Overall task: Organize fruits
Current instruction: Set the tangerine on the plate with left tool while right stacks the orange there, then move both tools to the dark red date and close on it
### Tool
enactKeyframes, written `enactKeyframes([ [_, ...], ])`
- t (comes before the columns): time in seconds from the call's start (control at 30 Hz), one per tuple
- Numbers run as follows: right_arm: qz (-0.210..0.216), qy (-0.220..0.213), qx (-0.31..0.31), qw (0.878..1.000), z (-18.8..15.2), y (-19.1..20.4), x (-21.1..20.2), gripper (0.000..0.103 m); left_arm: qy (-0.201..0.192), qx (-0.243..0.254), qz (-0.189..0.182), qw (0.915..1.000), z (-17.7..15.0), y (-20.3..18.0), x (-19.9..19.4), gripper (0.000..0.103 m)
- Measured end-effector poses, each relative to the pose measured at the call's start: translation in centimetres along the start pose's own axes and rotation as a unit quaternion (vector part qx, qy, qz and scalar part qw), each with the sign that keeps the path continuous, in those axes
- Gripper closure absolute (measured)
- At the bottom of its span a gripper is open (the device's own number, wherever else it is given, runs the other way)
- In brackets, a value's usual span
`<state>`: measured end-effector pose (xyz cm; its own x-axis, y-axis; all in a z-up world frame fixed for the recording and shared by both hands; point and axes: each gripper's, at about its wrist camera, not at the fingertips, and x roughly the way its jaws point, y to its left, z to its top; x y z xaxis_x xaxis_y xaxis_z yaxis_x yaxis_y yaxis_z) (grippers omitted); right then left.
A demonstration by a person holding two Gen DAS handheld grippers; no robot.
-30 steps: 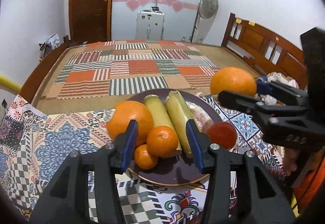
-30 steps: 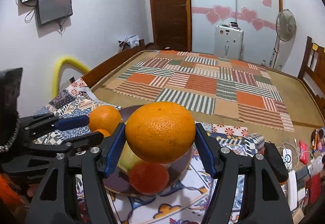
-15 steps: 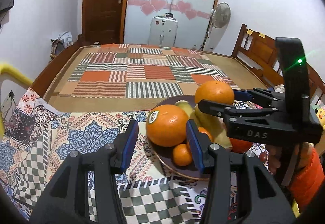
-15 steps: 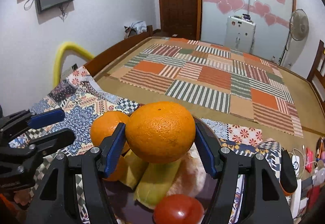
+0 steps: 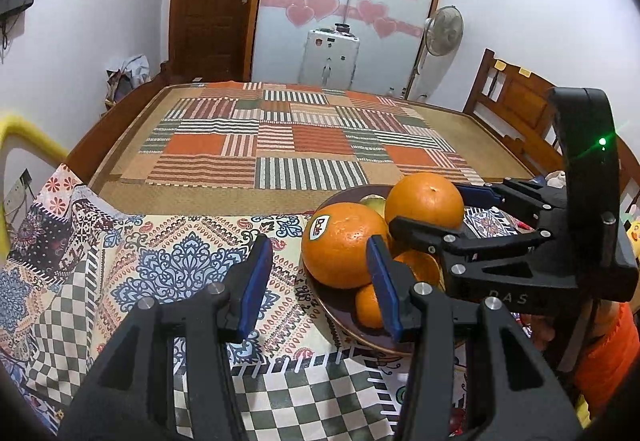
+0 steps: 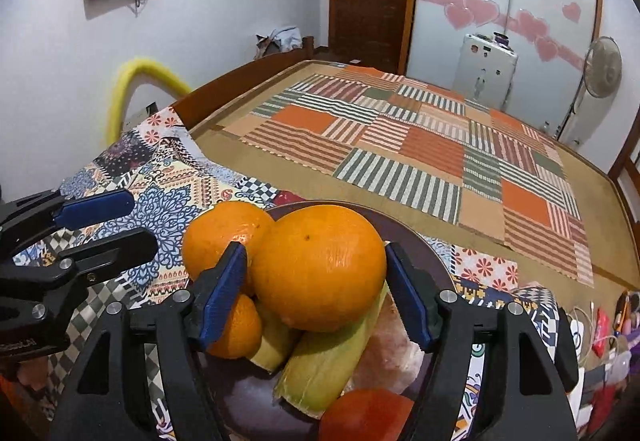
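A dark plate (image 5: 344, 325) (image 6: 420, 245) on the patterned cloth holds a large stickered orange (image 5: 340, 245) (image 6: 218, 233), small oranges (image 5: 370, 307) (image 6: 236, 325), two green-yellow stalk pieces (image 6: 320, 365) and a red tomato (image 6: 366, 415). My right gripper (image 6: 316, 293) (image 5: 436, 209) is shut on a big orange (image 6: 320, 267) (image 5: 424, 199), held low over the plate on the stalks. My left gripper (image 5: 320, 281) (image 6: 104, 225) is open and empty, left of the plate beside the stickered orange.
The patterned cloth (image 5: 160, 265) covers the near end of the bed. A striped patchwork mat (image 5: 296, 137) lies beyond. A wooden headboard (image 5: 516, 113) stands right. Cables and small items (image 6: 600, 329) lie at the right. A yellow tube (image 6: 128, 81) curves at the left.
My right gripper has lowered the big orange onto the fruit on the plate. My left gripper has drawn back to the left, away from the plate.
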<state>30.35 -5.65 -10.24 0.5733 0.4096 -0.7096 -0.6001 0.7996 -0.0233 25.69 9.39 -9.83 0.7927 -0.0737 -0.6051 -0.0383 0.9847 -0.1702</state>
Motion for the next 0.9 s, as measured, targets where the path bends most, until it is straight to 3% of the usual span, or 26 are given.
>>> enactKeyframes([
  [0.23, -0.009, -0.012, 0.003, 1.0, -0.4, 0.1, -1.3, 0.036, 0.002, 0.008, -0.002, 1.0, -0.1, -0.8, -0.6, 0.054],
  [0.47, -0.028, -0.053, 0.013, 0.998, -2.1, -0.5, -6.3, 0.036, -0.009, 0.024, -0.008, 0.9996, -0.4, -2.9, -3.4, 0.054],
  [0.67, -0.047, -0.077, 0.029, 0.995, -4.9, -1.5, -10.9, 0.036, -0.015, 0.044, -0.01, 0.9989, -1.7, -5.2, -6.0, 0.048],
  [0.9, -0.073, -0.061, 0.037, 0.995, -8.9, -2.4, -12.5, 0.036, 0.012, 0.049, -0.015, 0.9986, -4.5, -6.4, -6.7, 0.047],
])
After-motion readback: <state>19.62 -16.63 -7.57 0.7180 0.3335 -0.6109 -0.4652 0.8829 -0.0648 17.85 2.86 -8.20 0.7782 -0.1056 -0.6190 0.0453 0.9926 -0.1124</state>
